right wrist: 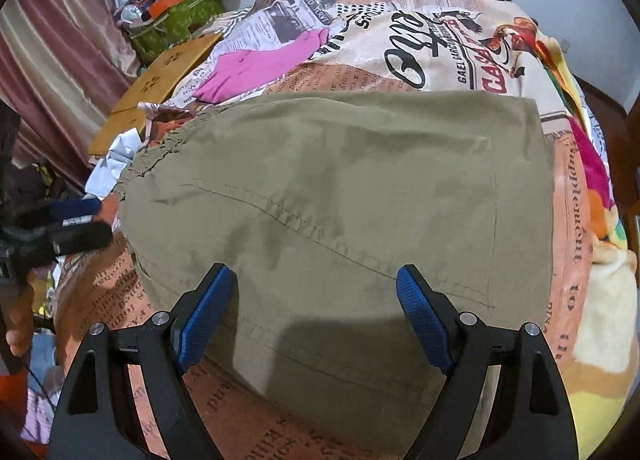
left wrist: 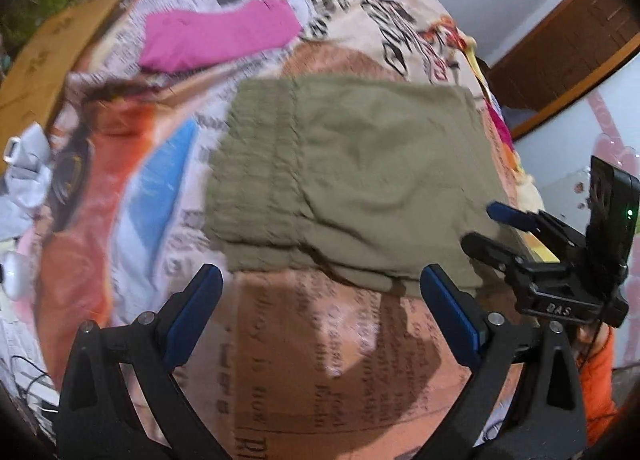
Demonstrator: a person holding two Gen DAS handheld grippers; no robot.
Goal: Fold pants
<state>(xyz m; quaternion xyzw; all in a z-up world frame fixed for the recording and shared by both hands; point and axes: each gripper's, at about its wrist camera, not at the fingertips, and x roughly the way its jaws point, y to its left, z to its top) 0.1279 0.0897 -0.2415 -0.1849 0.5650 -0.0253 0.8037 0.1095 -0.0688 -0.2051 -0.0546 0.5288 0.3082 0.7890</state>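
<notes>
- Right gripper (right wrist: 316, 300), jaws spread wide and holding nothing, hangs directly over the near portion of the olive pants (right wrist: 336, 196); both blue pads (right wrist: 204, 316) frame bare cloth, with the gripper's shadow falling on the fabric between them.
- Left gripper (left wrist: 320, 300), likewise spread and empty, sits short of the pants (left wrist: 344, 180): the near hem lies just ahead of its fingertips, and printed bedspread (left wrist: 320, 360) fills the gap between the jaws.
- The pants lie flat on the bedspread (right wrist: 448, 40) as a compact, already doubled rectangle, the gathered elastic waistband (right wrist: 160, 152) toward the left gripper's side and the squared-off folded edge toward the right.
- The bundle's long axis appears to run side to side across both views, so the right gripper is judged the nearer of the two, already above the cloth, while the left would have to reach forward to meet the waistband end.
- Beyond the pants, a pink garment (left wrist: 216, 36) rests well apart on the bedspread.
- Farther still beyond the pants, a wooden board (right wrist: 160, 88) and a green bag (right wrist: 176, 20) sit off the bed's far-left corner.
</notes>
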